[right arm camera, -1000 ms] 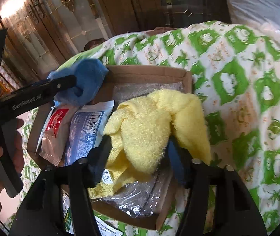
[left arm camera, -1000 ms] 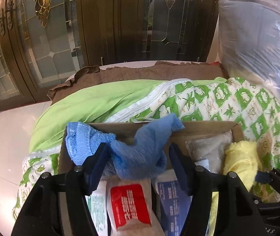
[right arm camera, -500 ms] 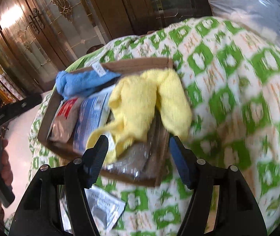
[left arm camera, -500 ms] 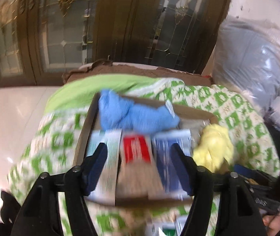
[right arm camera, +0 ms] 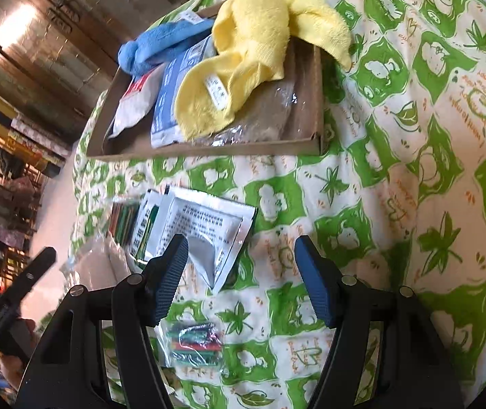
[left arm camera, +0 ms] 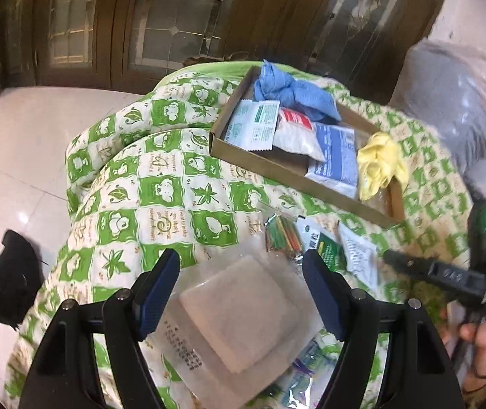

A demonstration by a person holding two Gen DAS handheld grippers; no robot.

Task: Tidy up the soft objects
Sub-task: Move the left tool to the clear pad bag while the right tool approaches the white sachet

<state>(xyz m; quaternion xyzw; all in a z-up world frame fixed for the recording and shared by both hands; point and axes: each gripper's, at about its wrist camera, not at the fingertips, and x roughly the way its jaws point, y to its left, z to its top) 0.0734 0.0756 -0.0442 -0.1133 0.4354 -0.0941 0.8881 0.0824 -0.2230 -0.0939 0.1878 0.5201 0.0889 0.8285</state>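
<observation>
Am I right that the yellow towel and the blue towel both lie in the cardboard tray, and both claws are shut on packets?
Not quite: the yellow towel and blue towel do lie in the cardboard tray, but both claws are open and hold nothing, as each wrist view shows.

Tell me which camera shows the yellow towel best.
The right wrist view: the yellow towel fills the upper frame, with its weave and white label clear, draped over the cardboard tray's corner. The left wrist view shows it only as a small crumpled lump at the tray's right end.

Ahead of my grippers the cardboard tray [left arm camera: 270,167] sits on the quilt [right arm camera: 396,177], two cloths [right arm camera: 260,44] in it, loose packets [right arm camera: 205,231] lying nearer me.
</observation>
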